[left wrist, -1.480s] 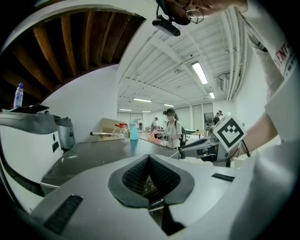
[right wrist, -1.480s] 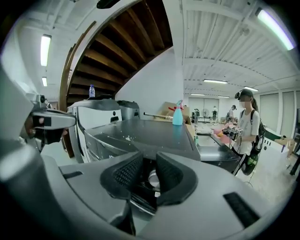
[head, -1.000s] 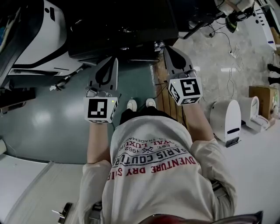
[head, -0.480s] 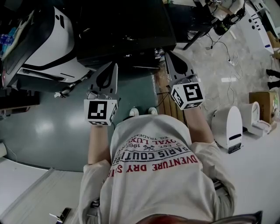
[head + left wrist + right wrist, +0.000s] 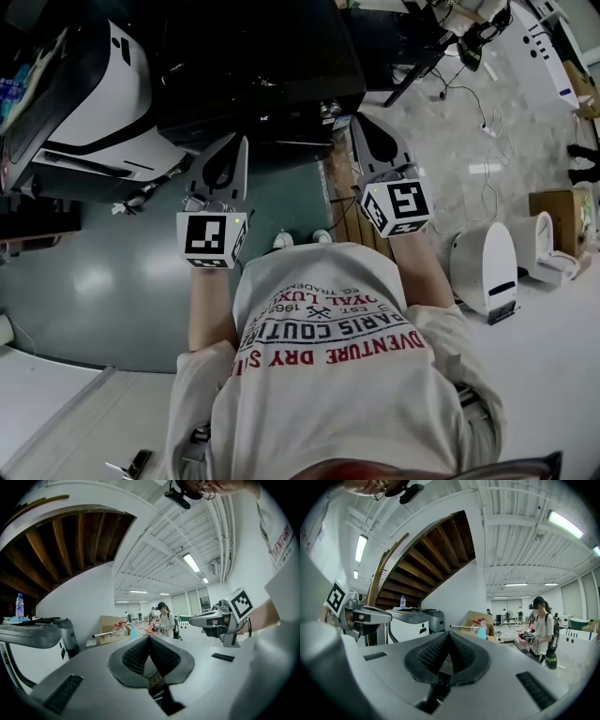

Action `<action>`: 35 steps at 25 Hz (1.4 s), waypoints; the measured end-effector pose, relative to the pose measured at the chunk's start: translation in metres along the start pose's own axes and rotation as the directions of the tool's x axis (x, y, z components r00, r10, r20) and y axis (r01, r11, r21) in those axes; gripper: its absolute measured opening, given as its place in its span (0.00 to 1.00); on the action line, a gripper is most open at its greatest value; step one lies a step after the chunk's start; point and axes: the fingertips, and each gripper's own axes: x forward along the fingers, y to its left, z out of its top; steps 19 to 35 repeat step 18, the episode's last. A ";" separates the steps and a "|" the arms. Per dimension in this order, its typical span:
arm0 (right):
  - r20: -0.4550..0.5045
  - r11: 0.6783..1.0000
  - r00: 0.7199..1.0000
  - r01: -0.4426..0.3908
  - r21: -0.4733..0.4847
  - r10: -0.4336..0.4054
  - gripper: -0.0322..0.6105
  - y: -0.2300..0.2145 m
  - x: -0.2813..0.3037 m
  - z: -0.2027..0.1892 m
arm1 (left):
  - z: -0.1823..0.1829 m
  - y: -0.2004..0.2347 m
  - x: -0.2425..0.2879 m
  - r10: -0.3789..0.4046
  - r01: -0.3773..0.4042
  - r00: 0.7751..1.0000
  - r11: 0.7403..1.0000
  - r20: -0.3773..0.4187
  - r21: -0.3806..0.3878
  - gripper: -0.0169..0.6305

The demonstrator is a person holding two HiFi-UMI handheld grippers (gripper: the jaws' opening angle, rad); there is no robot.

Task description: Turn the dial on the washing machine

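Observation:
No washing machine dial can be made out in any view. In the head view both grippers are held level in front of the person's chest. The left gripper (image 5: 243,141) is shut with nothing in it, and its tip points at the edge of a large dark unit (image 5: 253,66). My right gripper (image 5: 354,120) is also shut and empty, beside that unit's right corner. In the left gripper view the left gripper (image 5: 149,637) has its pads pressed together. The right gripper view shows the right gripper (image 5: 449,634) the same way. A white and grey machine (image 5: 415,623) stands to its left.
A white appliance (image 5: 98,89) stands at the upper left. White devices (image 5: 486,267) and a cardboard box (image 5: 553,211) sit on the floor at right, with cables (image 5: 492,112) beyond. A wooden staircase (image 5: 426,559) rises overhead. People (image 5: 541,630) stand far off by a cluttered box (image 5: 476,623).
Both grippers have lifted a little and edged toward the dark unit. The feet below them are now mostly hidden. The jaws stay as they were.

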 end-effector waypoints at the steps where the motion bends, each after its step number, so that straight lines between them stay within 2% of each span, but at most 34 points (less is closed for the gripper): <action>1: 0.002 1.000 1.000 -0.001 0.004 0.001 0.09 0.000 -0.002 -0.001 | 0.000 -0.002 -0.001 -0.001 0.001 1.000 1.000 0.000 -0.002 0.05; 6: 0.027 1.000 0.999 -0.017 0.023 0.016 0.09 0.000 -0.009 -0.002 | -0.002 -0.009 -0.002 -0.006 0.006 1.000 1.000 -0.002 -0.008 0.05; 14: 0.020 0.999 0.999 -0.038 -0.012 0.039 0.09 0.005 -0.010 -0.001 | -0.009 -0.007 -0.008 0.012 -0.012 1.000 0.999 -0.014 -0.031 0.05; 35: 0.013 0.999 0.999 -0.038 -0.016 0.038 0.09 0.008 -0.011 -0.004 | -0.012 -0.007 -0.010 0.012 -0.013 1.000 0.999 -0.018 -0.030 0.05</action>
